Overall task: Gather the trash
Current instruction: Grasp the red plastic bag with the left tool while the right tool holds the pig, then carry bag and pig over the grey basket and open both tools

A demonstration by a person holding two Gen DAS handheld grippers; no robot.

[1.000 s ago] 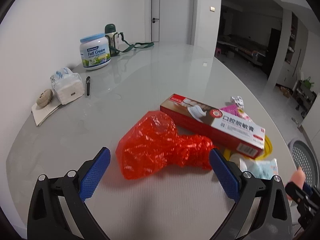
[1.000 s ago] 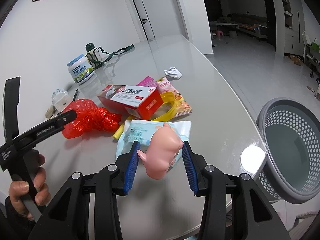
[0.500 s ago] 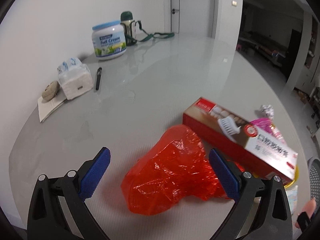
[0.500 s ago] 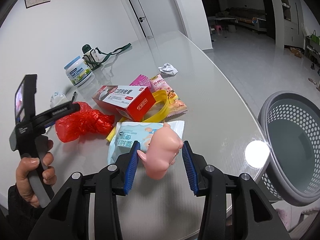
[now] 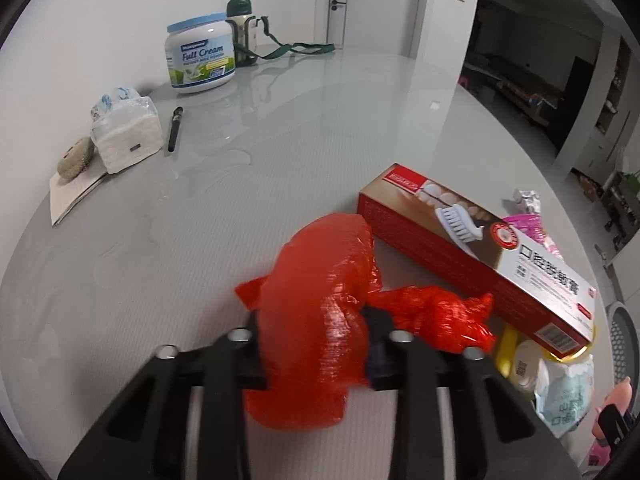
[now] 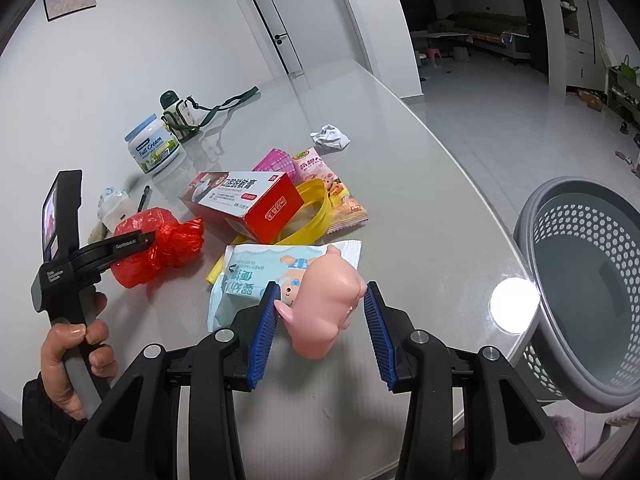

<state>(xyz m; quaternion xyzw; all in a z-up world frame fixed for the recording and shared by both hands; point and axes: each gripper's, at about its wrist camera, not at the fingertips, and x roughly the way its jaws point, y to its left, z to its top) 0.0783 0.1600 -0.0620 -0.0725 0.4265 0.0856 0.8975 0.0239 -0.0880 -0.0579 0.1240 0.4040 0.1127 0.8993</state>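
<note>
My left gripper (image 5: 314, 354) is shut on a red plastic bag (image 5: 320, 320), which bulges between the fingers; the bag also shows in the right wrist view (image 6: 156, 246) at the left. My right gripper (image 6: 322, 320) is shut on a pink pig toy (image 6: 326, 312), held above the table. A grey perforated trash basket (image 6: 584, 292) stands off the table's right edge. A red toothpaste box (image 6: 244, 198), a baby wipes pack (image 6: 256, 276), a snack packet (image 6: 336, 192), a pink wrapper (image 6: 274, 160) and a crumpled paper (image 6: 330, 136) lie on the table.
A yellow ring (image 6: 316, 216) lies under the box. Against the wall stand a milk powder tub (image 5: 200, 58), a green bottle with strap (image 5: 242, 34), a tissue pack (image 5: 126, 134), a pen (image 5: 175, 128) and a booklet (image 5: 70, 194).
My left gripper has moved forward over the red bag and shut on it. My right gripper keeps holding the pig toy, nearly unmoved.
</note>
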